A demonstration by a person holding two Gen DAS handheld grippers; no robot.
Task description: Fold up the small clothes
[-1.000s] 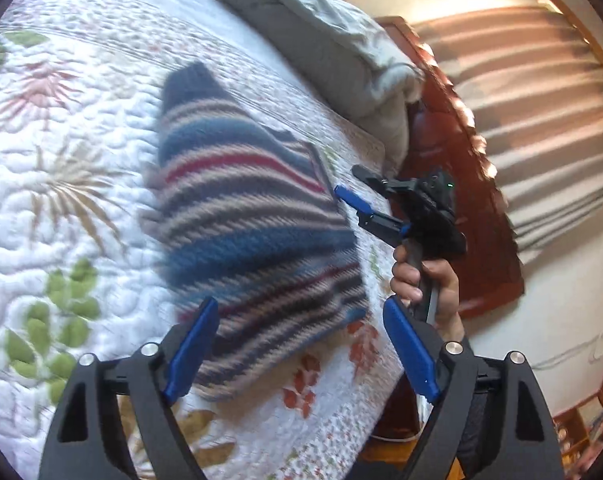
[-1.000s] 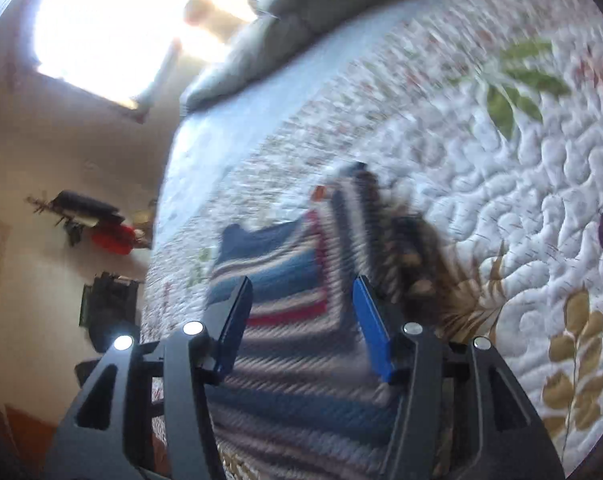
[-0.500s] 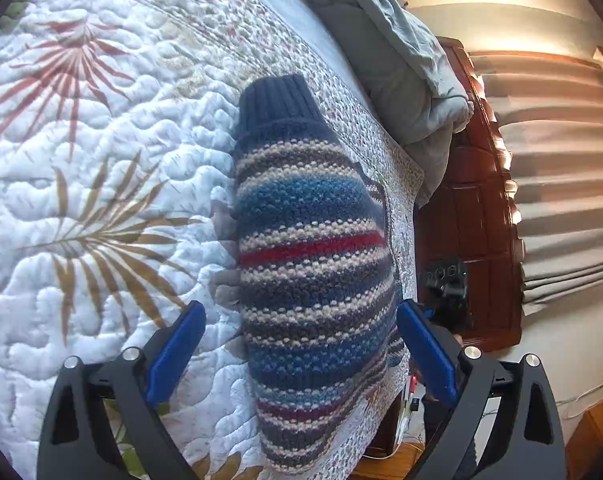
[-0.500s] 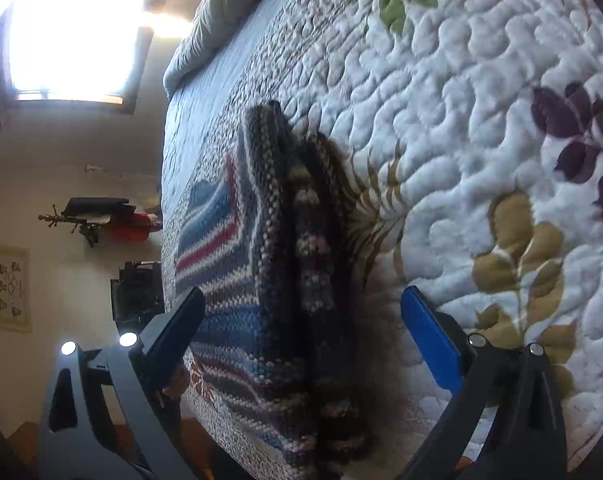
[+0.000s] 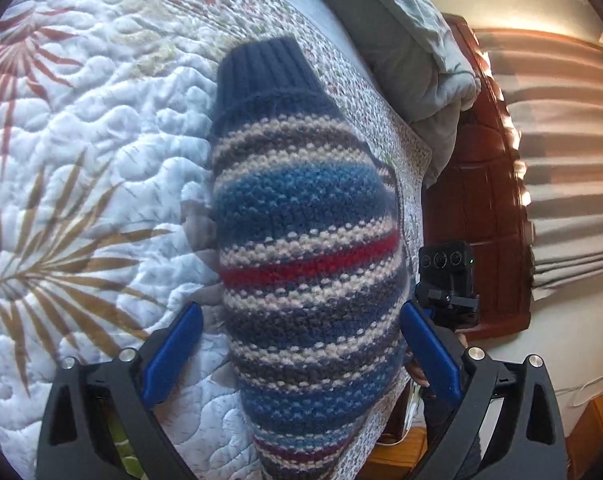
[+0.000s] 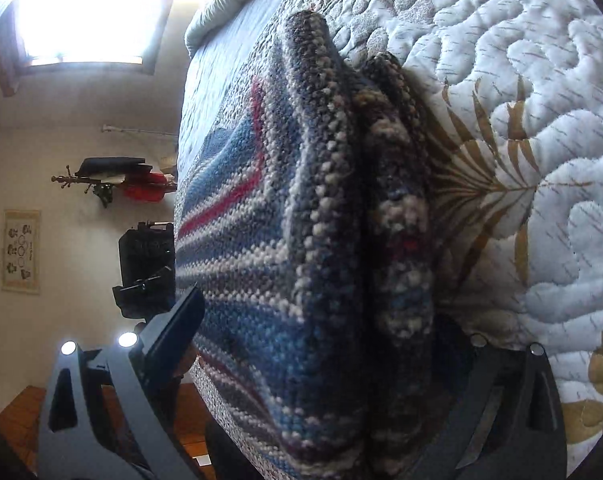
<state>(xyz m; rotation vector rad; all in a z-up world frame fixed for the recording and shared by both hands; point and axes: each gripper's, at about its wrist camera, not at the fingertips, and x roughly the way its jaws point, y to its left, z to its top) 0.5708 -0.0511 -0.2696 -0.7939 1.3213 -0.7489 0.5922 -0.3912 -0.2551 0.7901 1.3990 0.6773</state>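
- While both tongs hang over it, the striped knit sweater [image 5: 309, 256] lies on the bed near its side edge, navy ribbed collar [image 5: 263, 70] pointing toward the head of the bed.
- Judged progress: folding looks well along. Sweater reads as one narrow bundle; right wrist view shows at least two stacked layers [image 6: 365, 216] with a dark crease between them. No sleeve lies out loose in either view.
- Left to do, as a guess: maybe one last crosswise fold or a smoothing pass. Cannot tell if the lower hem is square; it runs out of view.
- Left tongs [image 5: 301, 350]: spread wide, blue pads either side of the sweater's lower half, pinching nothing.
- Right tongs [image 6: 325, 344]: spread, holding nothing. One finger [image 6: 173, 332] shows at the sweater's flat top side; the other is mostly hidden behind the folded edge.
- Surface: white quilted bedspread [image 5: 81, 160], soft and puffy, printed with tan and red palm fronds. Soft ground, so creases may not hold sharp.
- Grey duvet [image 5: 413, 52] bunched at the head of the bed.
- Room: red-brown wooden headboard [image 5: 485, 200], striped curtain [image 5: 569, 152] beyond it, bright window [image 6: 85, 12], wall coat hooks with a red item [image 6: 141, 190], framed print [image 6: 21, 252], wood floor [image 6: 17, 412].
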